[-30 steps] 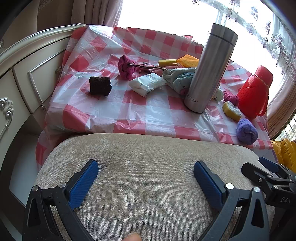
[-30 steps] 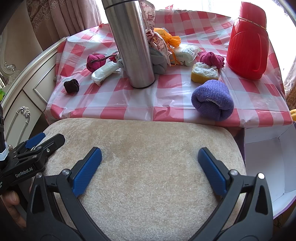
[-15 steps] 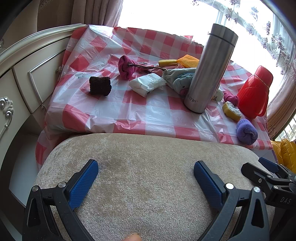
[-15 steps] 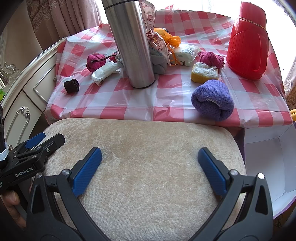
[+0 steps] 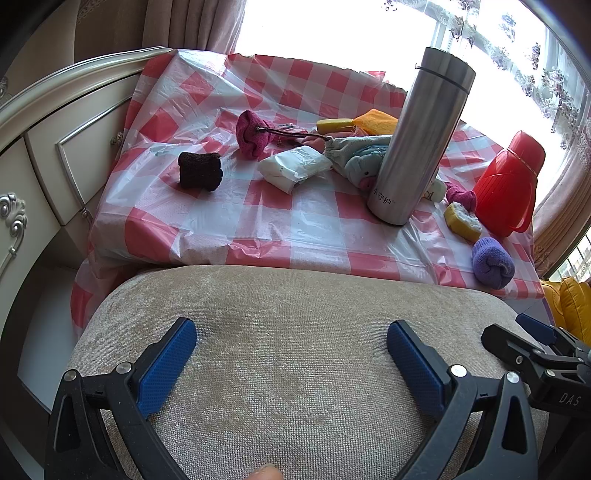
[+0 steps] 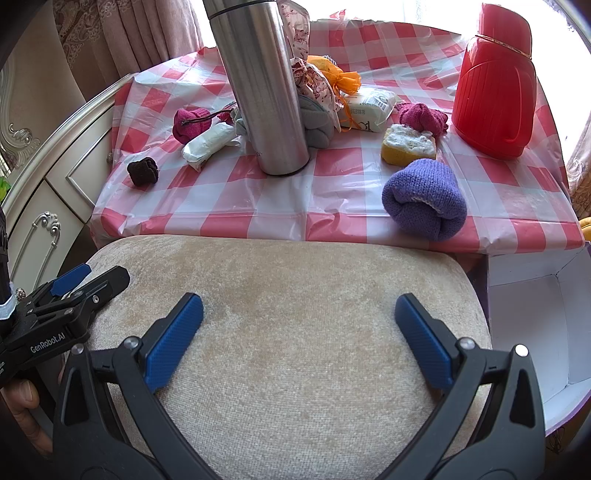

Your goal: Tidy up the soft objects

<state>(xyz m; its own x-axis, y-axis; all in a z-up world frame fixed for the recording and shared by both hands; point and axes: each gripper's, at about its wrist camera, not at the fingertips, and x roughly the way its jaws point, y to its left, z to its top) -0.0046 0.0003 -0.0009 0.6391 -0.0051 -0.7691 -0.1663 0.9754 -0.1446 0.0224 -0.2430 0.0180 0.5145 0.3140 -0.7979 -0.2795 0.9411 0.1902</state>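
A home room, curtained window (image 5: 192, 22), ornate cream dresser (image 5: 55, 140), beige upholstered stool (image 6: 288, 332), checked plastic cloth (image 5: 258, 221) over the bench

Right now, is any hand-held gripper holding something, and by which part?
Nothing is held. The left hand-held gripper and right hand-held gripper are both open over the beige cushion.

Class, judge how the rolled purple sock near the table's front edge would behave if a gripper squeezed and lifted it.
The purple sock looks like knit fabric, so it would probably compress and feel light. Its rounded roll might turn if nudged. The folded-over cuff would likely keep it bundled.
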